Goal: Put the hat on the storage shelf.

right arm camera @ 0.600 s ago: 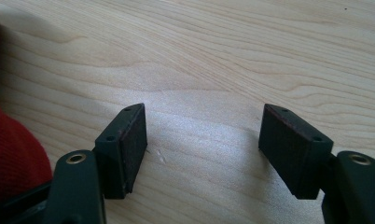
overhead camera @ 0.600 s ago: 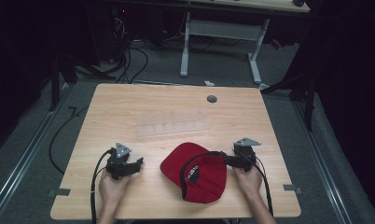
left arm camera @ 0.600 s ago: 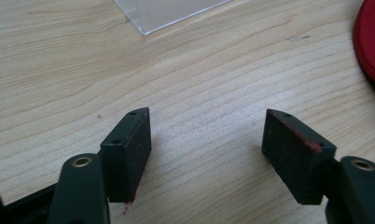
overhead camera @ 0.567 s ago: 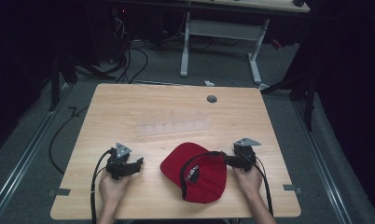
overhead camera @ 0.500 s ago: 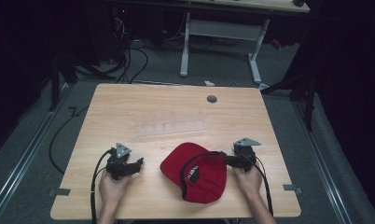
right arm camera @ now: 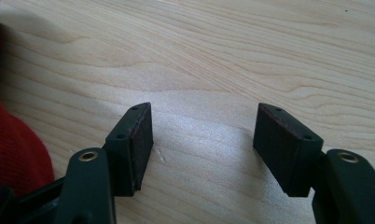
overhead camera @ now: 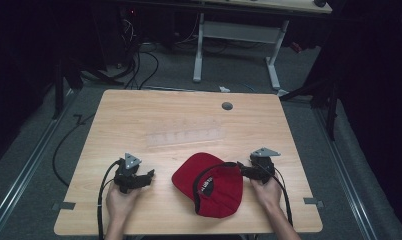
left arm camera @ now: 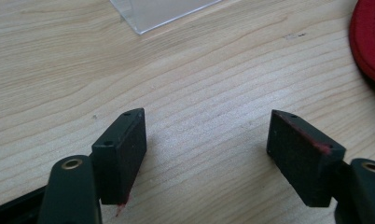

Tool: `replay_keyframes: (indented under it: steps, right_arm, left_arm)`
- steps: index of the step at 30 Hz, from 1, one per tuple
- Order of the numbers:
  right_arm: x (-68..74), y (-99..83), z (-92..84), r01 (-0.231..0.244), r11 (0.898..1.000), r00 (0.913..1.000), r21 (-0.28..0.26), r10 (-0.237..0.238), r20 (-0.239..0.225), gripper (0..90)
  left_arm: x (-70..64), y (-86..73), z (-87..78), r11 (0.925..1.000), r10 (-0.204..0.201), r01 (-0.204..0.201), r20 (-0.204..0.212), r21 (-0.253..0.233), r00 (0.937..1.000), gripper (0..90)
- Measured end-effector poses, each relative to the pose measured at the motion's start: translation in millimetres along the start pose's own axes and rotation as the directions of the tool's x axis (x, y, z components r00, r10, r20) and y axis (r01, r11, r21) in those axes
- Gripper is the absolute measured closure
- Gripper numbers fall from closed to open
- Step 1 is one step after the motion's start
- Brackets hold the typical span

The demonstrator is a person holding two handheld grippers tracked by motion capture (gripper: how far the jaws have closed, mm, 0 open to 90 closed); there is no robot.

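Nothing has shifted since the earlier frames: both hands and the red cap (overhead camera: 211, 184) sit where they were. One cap lies on the table (overhead camera: 139, 115), near its front edge, between the two claws. Left claw (overhead camera: 148, 176) rests well apart from the cap's left side, jaws spread wide over bare wood, holding nothing. Right claw (overhead camera: 243, 170) is just beside the cap's right edge, jaws equally wide and empty. One clear plastic tray (overhead camera: 186, 134) lies behind the cap.

Red cap (overhead camera: 209, 182) (black trim), pale-wood table (overhead camera: 154, 115)
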State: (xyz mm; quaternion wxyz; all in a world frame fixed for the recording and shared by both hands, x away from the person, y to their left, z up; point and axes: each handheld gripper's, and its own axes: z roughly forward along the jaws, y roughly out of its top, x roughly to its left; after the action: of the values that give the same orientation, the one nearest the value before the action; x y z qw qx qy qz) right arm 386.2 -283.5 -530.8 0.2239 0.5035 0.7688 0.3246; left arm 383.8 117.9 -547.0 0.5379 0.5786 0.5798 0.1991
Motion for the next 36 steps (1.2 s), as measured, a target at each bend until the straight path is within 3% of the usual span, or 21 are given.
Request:
replay_keyframes:
  steps: [9, 14, 25, 32, 36]
  right_arm:
    - [1.2, 4.4, 0.3, 0.004, 0.999, 1.0, 0.034, -0.004, -0.002, 35.5]
    - [1.0, 3.1, -1.6, -0.001, 1.0, 1.0, 0.03, 0.001, 0.003, 40.8]
    - [-3.9, 2.1, -19.0, -0.059, 0.998, 0.9978, -0.03, 0.058, -0.031, 42.3]
    - [-5.7, 0.4, -33.7, -0.122, 0.99, 0.9899, -0.077, 0.115, -0.083, 42.3]
    - [-6.0, 0.7, -40.3, -0.128, 0.987, 0.9885, -0.094, 0.12, -0.093, 41.6]
  left_arm:
    - [-0.1, 0.0, 0.0, 1.0, -0.001, 0.001, -0.001, 0.0, 1.0, 28.5]
    - [0.0, 0.0, 0.0, 1.0, 0.0, 0.0, 0.0, 0.0, 1.0, 28.5]
    - [-0.3, 0.0, 0.0, 1.0, -0.003, 0.003, 0.001, 0.0, 1.0, 27.9]
    - [-0.3, 0.0, 0.0, 1.0, -0.003, 0.003, 0.002, 0.0, 1.0, 27.9]
    - [-0.3, 0.0, 0.1, 1.0, -0.003, 0.003, 0.001, 0.0, 1.0, 27.9]
